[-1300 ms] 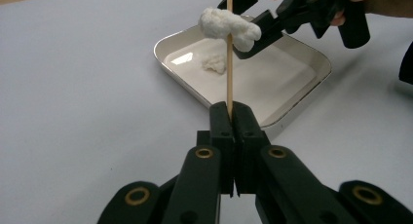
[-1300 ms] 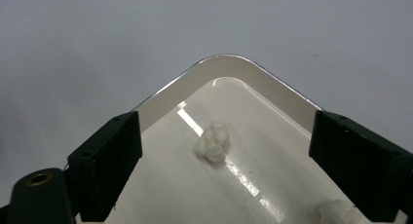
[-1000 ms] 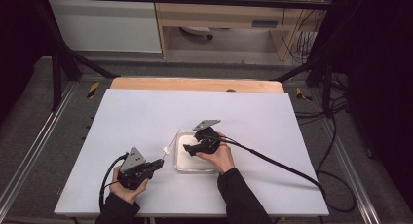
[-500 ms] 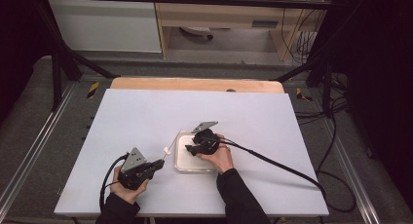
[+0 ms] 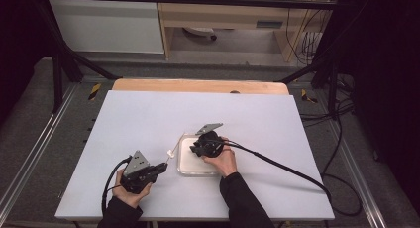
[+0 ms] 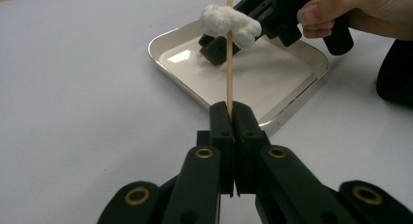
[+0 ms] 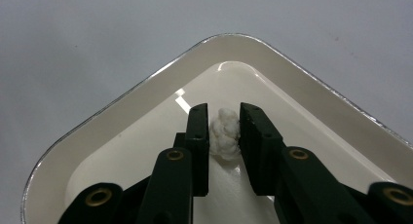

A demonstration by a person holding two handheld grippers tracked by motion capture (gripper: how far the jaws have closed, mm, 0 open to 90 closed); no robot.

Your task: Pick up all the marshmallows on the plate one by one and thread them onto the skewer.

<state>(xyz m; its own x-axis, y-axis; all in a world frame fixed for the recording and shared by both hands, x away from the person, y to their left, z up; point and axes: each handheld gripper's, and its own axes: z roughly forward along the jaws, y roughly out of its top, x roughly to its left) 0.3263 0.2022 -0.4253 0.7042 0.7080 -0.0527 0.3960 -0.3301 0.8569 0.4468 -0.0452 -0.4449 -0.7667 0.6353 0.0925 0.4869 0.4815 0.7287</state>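
On the white table [image 5: 148, 119] sits a shallow white tray [image 7: 122, 136]. The right gripper [image 7: 224, 131] reaches down into it, its jaws grasping a small white cotton-like lump [image 7: 224, 134] that sits between them against the tray floor. The left gripper [image 6: 229, 112], just beside the tray's near edge, has its jaws clenched on a thin wooden skewer [image 6: 229, 63], which carries another white lump [image 6: 229, 22] further up, above the tray.

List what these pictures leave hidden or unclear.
- Left gripper view: the thin wooden skewer runs off the top edge, so its tip is cut off.
- Right gripper view: the black fingers flank the white fluffy piece, hiding its sides and any contact.
- High view: the square white tray is partly covered by the right gripper.
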